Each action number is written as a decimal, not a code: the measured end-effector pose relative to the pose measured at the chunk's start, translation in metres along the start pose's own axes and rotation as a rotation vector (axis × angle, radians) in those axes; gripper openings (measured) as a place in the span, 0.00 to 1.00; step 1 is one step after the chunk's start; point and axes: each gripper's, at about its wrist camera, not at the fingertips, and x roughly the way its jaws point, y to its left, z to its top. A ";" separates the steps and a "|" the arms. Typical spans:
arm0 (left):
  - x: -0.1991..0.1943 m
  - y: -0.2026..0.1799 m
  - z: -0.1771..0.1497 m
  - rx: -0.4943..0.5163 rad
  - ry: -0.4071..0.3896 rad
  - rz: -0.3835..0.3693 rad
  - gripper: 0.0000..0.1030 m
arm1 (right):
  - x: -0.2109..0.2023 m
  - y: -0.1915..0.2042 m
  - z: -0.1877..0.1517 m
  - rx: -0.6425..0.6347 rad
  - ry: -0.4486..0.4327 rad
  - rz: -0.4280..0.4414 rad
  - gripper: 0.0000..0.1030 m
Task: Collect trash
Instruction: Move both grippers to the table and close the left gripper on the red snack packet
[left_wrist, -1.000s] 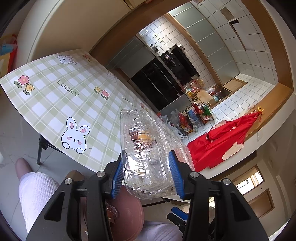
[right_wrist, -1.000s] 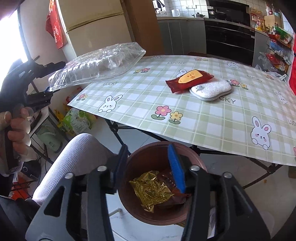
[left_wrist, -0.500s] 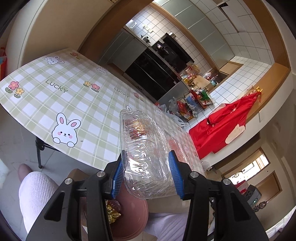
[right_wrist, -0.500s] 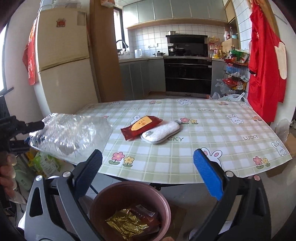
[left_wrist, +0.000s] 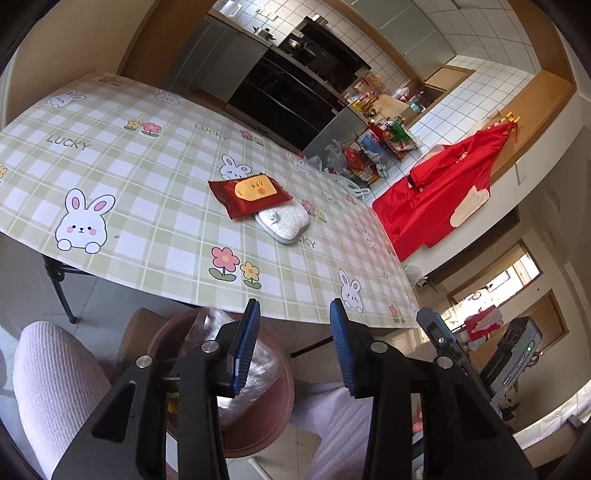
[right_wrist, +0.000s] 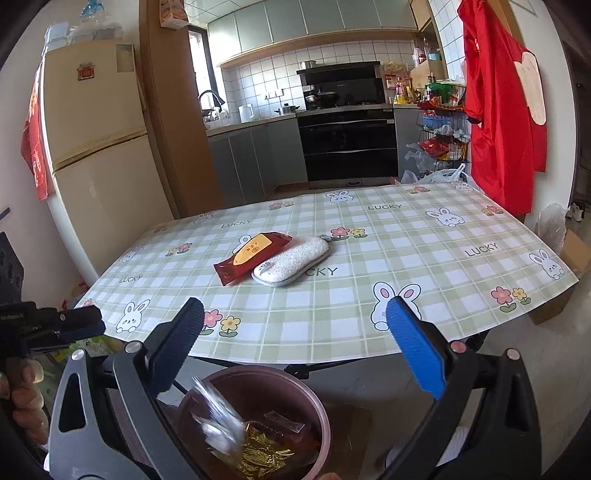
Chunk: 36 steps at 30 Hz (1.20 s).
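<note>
Both hand-held grippers hang over the near edge of the worktop (right_wrist: 424, 236), nothing between their blue pads. On the left hand-held gripper (left_wrist: 293, 347) the jaws have just been closing a little, yet they stand apart and grip nothing. On the right hand-held gripper (right_wrist: 295, 339) the jaws are spread wide and bare.

Below and slightly left of the left one, the clear plastic container (left_wrist: 255, 369) lies blurred in the mouth of the brown bin (left_wrist: 269, 417); in the right wrist view it shows as a streak (right_wrist: 218, 417) above a gold wrapper (right_wrist: 262, 456) inside that bin (right_wrist: 321, 410). A knee in white ribbed cloth (left_wrist: 55, 376) sits left of the bin.

Ahead of both, on the checked cloth, a red wipes pack (right_wrist: 253, 256) overlaps a white sponge-like pad (right_wrist: 295, 260), well apart from the jaws. Nothing stands between them and the jaws. Beyond the worktop are a black oven (right_wrist: 347, 144), a fridge (right_wrist: 99, 147) and a red garment (right_wrist: 502, 110).
</note>
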 end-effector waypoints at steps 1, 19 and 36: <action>0.004 0.000 -0.002 0.001 0.017 0.008 0.37 | 0.001 -0.001 -0.001 0.006 0.007 -0.001 0.94; -0.002 0.012 0.003 0.041 -0.041 0.151 0.59 | 0.017 -0.009 -0.014 0.036 0.091 -0.045 0.94; 0.022 0.027 0.018 0.203 -0.029 0.276 0.73 | 0.052 -0.012 -0.020 0.020 0.200 -0.060 0.94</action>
